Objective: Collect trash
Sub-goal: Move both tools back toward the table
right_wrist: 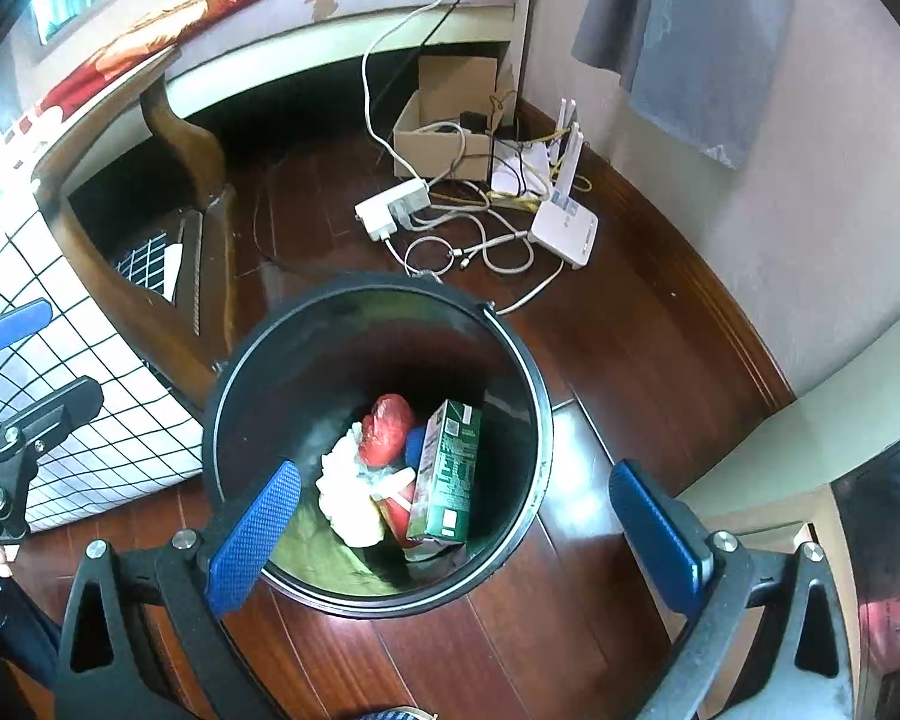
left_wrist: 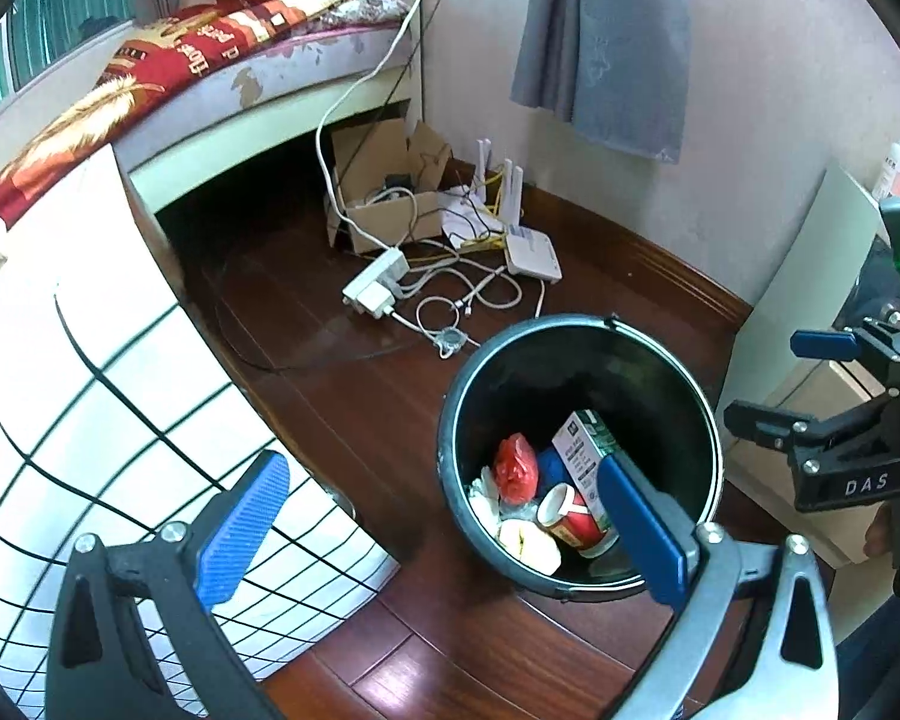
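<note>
Both claws spread wide, empty: left claw (left_wrist: 444, 516), right claw (right_wrist: 456, 516). Trash bin (right_wrist: 534, 360) on floor, carton (right_wrist: 447, 471) and red cup (left_wrist: 573, 516) inside. Risk: cable tangle (right_wrist: 480, 240) at 12 o'clock snagging; low claw clipping rim, tipping bin.

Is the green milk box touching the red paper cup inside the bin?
Touching. In the left wrist view the green carton leans over the red paper cup in the black bin, and their edges meet with no gap showing.
</note>
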The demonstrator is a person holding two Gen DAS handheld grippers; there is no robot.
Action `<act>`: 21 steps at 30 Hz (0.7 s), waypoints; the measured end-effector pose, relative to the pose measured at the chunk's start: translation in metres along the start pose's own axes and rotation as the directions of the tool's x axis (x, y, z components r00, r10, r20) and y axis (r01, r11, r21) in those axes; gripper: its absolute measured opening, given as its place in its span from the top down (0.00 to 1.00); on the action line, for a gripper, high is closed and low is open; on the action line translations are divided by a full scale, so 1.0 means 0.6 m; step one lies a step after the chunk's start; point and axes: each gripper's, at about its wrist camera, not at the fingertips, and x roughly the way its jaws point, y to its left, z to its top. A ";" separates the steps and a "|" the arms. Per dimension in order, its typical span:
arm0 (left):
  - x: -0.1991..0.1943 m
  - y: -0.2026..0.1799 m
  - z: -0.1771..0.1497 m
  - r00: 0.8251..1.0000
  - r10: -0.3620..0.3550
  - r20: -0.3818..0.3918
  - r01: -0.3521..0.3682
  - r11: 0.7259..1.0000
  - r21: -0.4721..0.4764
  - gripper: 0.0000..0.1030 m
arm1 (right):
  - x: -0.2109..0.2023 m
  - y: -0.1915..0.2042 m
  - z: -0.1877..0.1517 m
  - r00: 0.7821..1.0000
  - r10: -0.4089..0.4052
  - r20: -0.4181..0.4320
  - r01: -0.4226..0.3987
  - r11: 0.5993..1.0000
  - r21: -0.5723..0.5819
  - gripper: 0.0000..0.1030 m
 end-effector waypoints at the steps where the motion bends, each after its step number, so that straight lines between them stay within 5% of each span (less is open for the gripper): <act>1: -0.003 0.000 0.002 1.000 0.000 0.004 0.000 1.000 -0.001 0.00 | -0.006 0.001 0.002 1.000 0.001 0.007 -0.001 1.000 0.000 0.00; 21: -0.122 0.065 0.033 0.985 0.072 0.155 -0.065 0.996 -0.054 0.00 | -0.105 0.088 0.072 0.969 0.072 0.235 -0.057 0.996 -0.069 0.00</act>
